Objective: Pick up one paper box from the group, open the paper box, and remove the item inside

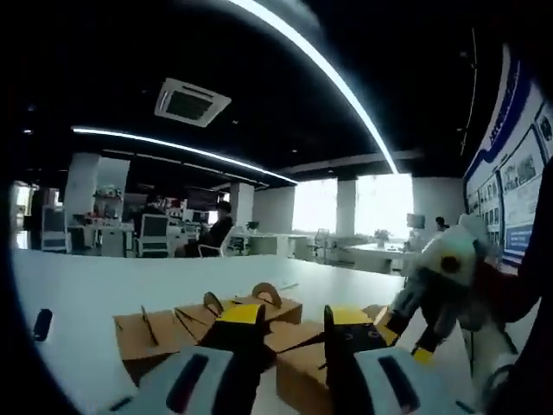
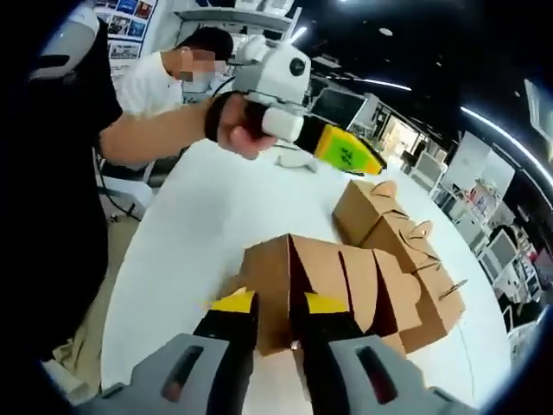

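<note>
Several brown paper boxes (image 1: pixel 164 333) with arched handles stand grouped on a white table (image 1: pixel 86 285). My left gripper (image 1: pixel 294 322) hovers open just short of them, nothing between its yellow-tipped jaws. My right gripper (image 1: pixel 408 341) reaches in from the right toward the end of the group. In the right gripper view, my right gripper (image 2: pixel 278 303) is open with its tips at the near upper edge of the closest box (image 2: pixel 276 268); contact is unclear. A hand holds my left gripper (image 2: pixel 376 164) in the air above the table (image 2: pixel 199 233), beyond the other boxes (image 2: pixel 406 251).
A small dark object (image 1: pixel 41 322) lies on the table at the left. The person's arm and dark sleeve (image 2: pixel 52 173) stand along the table's left edge. Office desks and a seated person (image 1: pixel 216 233) are far behind. Bare tabletop lies left of the boxes.
</note>
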The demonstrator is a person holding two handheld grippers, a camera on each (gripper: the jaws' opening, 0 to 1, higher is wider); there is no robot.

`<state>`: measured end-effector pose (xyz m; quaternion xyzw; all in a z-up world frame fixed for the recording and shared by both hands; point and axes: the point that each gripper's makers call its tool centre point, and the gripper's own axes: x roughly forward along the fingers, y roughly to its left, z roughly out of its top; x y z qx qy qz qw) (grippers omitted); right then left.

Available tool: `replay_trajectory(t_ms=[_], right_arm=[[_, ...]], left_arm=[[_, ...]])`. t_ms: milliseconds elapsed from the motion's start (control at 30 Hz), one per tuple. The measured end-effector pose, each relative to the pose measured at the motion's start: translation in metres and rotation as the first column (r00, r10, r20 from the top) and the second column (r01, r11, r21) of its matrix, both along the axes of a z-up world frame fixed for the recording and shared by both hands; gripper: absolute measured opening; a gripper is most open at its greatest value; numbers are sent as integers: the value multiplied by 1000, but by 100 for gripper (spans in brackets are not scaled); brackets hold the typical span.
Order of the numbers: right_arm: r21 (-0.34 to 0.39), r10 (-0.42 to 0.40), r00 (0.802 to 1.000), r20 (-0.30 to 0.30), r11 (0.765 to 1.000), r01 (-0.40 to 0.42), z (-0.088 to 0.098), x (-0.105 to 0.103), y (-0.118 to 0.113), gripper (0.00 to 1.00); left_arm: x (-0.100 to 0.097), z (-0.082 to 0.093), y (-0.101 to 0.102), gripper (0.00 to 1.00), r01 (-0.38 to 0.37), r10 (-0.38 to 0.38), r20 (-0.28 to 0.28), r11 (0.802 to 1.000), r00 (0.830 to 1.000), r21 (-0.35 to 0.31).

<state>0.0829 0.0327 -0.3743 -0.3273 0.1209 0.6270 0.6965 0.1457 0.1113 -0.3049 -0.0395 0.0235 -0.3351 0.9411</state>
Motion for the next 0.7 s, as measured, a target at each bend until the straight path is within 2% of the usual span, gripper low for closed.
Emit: replay_trajectory(t_ms=[100,233,367,567,700], right_arm=[[26,-29,999,13,999,29,7,0,-3,22],[58,-72,997,28,996,70,18,0,-5,22],[105,-85,996,19,991,82,31,-6,-7,22],[149,-106,994,9,983,104,40,-3,-9,22],[202,-160,986,-54,965,168,49,1,-10,22]], left_arm=[[-5,-19,-5,30,13,-12,-44,999,999,33],[-13,-34,-10,30,33,-30,-82,999,996,34],[-21,-34,-10,30,38,-36,-86,999,996,30],[-26,-30,-3,30,20,-19,-79,1000,997,19],[-32,-30,2,30,6,-5,-74,1000,997,12]])
